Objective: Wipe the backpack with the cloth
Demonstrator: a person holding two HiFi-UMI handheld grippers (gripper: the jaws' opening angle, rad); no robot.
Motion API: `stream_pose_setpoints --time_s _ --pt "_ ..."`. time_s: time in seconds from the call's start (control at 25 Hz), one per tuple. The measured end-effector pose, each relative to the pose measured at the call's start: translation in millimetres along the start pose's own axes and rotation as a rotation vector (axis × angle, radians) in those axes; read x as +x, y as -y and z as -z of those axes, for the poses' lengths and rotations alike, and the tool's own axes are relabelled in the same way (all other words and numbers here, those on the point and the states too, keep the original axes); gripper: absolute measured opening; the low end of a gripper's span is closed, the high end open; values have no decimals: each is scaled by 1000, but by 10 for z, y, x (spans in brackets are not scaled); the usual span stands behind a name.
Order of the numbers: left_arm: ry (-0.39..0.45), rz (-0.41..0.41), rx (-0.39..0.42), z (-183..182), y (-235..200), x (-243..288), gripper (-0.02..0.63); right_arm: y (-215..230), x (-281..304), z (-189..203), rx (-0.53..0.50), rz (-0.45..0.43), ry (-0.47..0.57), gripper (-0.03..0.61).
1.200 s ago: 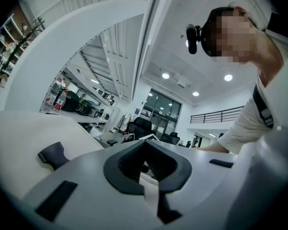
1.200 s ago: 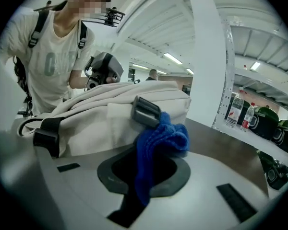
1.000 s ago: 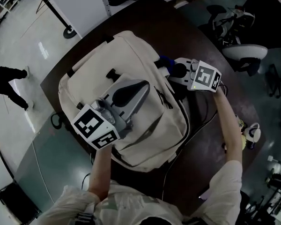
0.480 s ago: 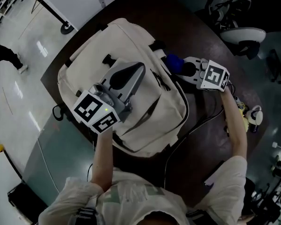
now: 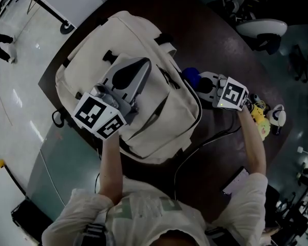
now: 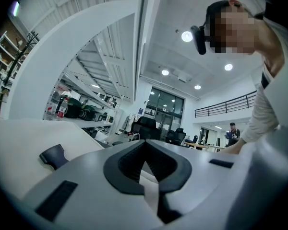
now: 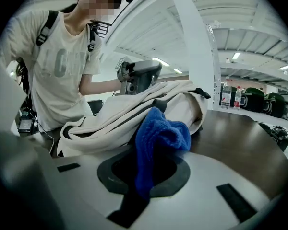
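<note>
A cream backpack (image 5: 159,111) lies flat on the dark round table (image 5: 220,50). My left gripper (image 5: 142,63) rests on top of the backpack's front pocket, shut with nothing between its jaws. In the left gripper view the gripper (image 6: 145,150) lies low over the backpack's pale fabric (image 6: 19,143). My right gripper (image 5: 197,81) is beside the backpack's right edge, shut on a blue cloth (image 5: 190,76). In the right gripper view the blue cloth (image 7: 161,131) hangs bunched from the right gripper (image 7: 146,171), a little short of the backpack (image 7: 129,111).
Black cables (image 5: 205,142) trail over the table near the person's right arm. A yellow object (image 5: 259,123) and a small white one (image 5: 278,117) lie at the table's right edge. Office chairs (image 5: 262,29) stand beyond the table. A stand base (image 5: 66,27) sits on the floor at the far left.
The right gripper with the blue cloth has slid along the backpack's right side toward the person. The left gripper has stayed on the front pocket. The head view has shifted.
</note>
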State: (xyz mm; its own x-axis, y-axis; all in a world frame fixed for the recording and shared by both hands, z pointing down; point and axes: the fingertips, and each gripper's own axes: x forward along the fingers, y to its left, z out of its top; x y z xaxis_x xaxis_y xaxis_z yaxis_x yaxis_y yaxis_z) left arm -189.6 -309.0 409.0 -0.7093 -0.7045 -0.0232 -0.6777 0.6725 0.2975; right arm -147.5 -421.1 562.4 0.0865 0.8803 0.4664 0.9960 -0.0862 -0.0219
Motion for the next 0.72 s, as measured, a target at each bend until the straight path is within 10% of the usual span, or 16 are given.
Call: stream_pose_setpoints --time_s 0.72 --pt "-27 32 -54 63 1 30 5 -954 -276 330 130 16 -106 41"
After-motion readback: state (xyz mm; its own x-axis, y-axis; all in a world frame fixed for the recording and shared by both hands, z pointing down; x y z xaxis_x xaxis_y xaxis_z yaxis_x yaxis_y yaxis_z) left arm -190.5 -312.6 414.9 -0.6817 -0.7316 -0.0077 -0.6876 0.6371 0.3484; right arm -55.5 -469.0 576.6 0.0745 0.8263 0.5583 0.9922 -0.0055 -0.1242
